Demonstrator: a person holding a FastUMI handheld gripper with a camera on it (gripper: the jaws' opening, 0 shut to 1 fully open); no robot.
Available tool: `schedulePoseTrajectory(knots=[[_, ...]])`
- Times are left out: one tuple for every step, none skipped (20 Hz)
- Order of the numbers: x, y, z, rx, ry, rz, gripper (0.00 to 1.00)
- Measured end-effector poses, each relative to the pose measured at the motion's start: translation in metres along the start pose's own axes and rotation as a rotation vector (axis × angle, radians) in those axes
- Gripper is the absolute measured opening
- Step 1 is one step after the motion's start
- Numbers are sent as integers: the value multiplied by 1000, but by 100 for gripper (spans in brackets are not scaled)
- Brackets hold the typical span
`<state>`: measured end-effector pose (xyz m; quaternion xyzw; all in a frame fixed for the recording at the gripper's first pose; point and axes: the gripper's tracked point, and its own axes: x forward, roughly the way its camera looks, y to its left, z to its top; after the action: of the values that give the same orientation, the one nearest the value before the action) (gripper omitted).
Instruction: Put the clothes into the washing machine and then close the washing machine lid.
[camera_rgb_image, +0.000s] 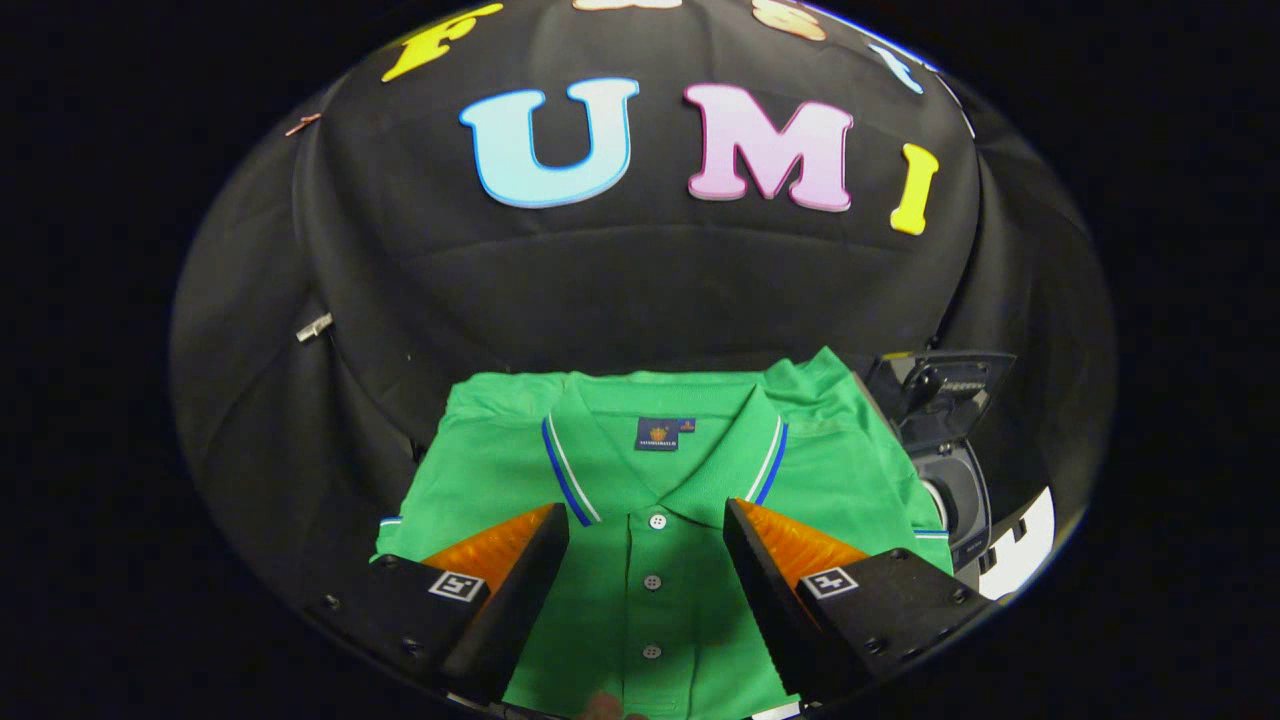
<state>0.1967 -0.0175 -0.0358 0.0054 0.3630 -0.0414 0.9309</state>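
Fingers of the gripper (647, 525) stand wide apart, hovering above a green polo shirt (640, 480) with nothing pinched between them; whether the tips brush the fabric cannot be told. Between the two fingers runs the shirt's button placket (652, 580), three small buttons in a line, the top one just at the level of the fingertips. At twelve o'clock from the fingers the collar (665, 440) lies spread open, edged with blue and white stripes, and a dark neck label (657, 433) sits in its middle. The shirt lies folded flat, front up, on a black cloth surface (300, 450), its sleeves tucked to nine and three o'clock, each cuff showing a thin striped hem. At about two o'clock from the fingers, touching or just beside the shirt's right shoulder, sits the washing machine (955, 490), a small dark unit with its lid (940, 385) raised and a round grey opening beneath it.
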Motion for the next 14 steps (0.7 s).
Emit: schedulePoseTrajectory(knots=[[4,-1,-5,10,41,2,99],[8,-3,-4,15,70,-3,99],[11,-8,-5,10,98,-11,99],[13,-9,-11,13,134,-13,99],[14,-9,-15,7,163,-13,98],[15,-10,-15,-12,189,-10,98],[16,-10,-16,-29,215,-11,98],[16,-11,-15,-36,241,-17,98],[16,-12,-17,-26,277,-26,99],[17,-12,-17,-6,311,-40,99],[18,-12,-18,-1,350,-47,99],[19,-13,-19,-11,389,-50,99],[17,-12,-19,-26,429,-47,98],[17,-12,-18,-37,465,-44,98]])
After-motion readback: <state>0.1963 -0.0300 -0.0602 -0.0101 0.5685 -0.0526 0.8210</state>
